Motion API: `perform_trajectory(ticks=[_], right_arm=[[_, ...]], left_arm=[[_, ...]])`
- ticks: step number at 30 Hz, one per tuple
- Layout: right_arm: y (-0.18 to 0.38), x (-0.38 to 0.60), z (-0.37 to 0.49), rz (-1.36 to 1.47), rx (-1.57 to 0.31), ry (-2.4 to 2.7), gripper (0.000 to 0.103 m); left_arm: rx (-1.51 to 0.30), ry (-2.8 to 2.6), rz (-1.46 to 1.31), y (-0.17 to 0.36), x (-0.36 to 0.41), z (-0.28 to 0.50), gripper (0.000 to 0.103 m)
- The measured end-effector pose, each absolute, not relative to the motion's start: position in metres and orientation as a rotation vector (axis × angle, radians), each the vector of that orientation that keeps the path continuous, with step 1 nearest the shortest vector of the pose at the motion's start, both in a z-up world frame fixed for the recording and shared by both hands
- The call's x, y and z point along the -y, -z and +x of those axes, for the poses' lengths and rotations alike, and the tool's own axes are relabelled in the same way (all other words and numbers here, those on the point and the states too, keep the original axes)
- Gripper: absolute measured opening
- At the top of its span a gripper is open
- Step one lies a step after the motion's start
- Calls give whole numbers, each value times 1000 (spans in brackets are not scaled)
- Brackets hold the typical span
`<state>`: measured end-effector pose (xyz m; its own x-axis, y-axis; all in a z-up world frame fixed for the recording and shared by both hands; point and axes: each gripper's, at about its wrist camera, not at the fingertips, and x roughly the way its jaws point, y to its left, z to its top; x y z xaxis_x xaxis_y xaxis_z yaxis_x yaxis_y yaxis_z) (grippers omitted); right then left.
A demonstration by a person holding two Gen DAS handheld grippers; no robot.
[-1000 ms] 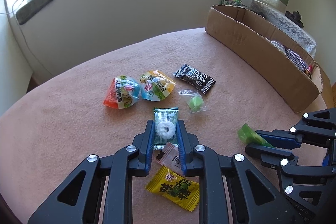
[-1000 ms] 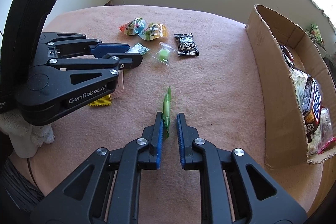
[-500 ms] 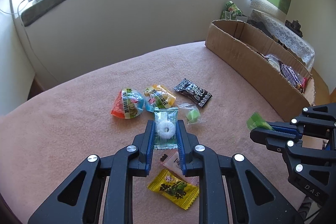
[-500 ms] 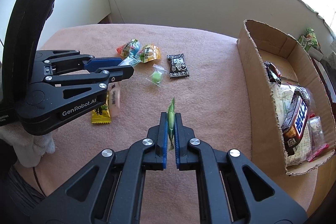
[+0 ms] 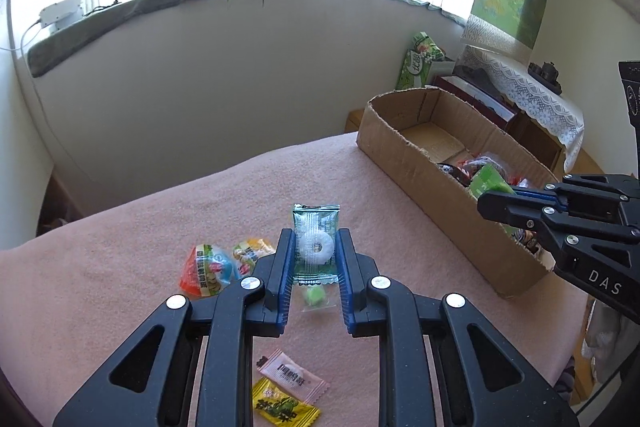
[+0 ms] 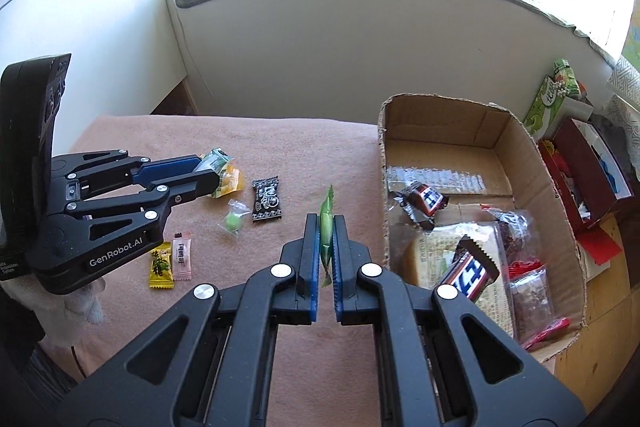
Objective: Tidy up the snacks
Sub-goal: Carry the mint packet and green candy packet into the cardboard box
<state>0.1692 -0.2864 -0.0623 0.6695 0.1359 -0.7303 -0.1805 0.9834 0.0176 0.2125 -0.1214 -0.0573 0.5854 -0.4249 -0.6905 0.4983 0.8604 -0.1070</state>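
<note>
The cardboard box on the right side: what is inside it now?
The cardboard box holds wrapped snacks: two dark chocolate bars, clear bags with dark and red contents, and a pale packet beneath. What lies under them is covered; the far end is bare.

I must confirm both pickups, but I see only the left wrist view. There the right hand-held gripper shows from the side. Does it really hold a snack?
Observer: Yes. The right wrist view shows the right hand-held gripper shut on a thin green packet, held edge-on.
Operator: Which snacks lie behind my own gripper?
Observer: A black packet lies on the pink cloth, hidden in your view.
Operator: Is the box full?
Observer: No. The cardboard box has bare floor at its far end.
</note>
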Motion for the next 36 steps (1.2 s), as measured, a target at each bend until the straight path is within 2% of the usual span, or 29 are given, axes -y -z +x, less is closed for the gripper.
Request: perform_trajectory(ticks=[11,18,36], right_arm=[[51,356,203,7,-804,-105,5],[64,400,231,103,-836,-68,5],[65,424,252,68,-839,-37,5]], left_arm=[[-754,578,96,46,176,237,18],[-760,604,114,49,210,250,19],[-762,648,134,50,248,262,19]])
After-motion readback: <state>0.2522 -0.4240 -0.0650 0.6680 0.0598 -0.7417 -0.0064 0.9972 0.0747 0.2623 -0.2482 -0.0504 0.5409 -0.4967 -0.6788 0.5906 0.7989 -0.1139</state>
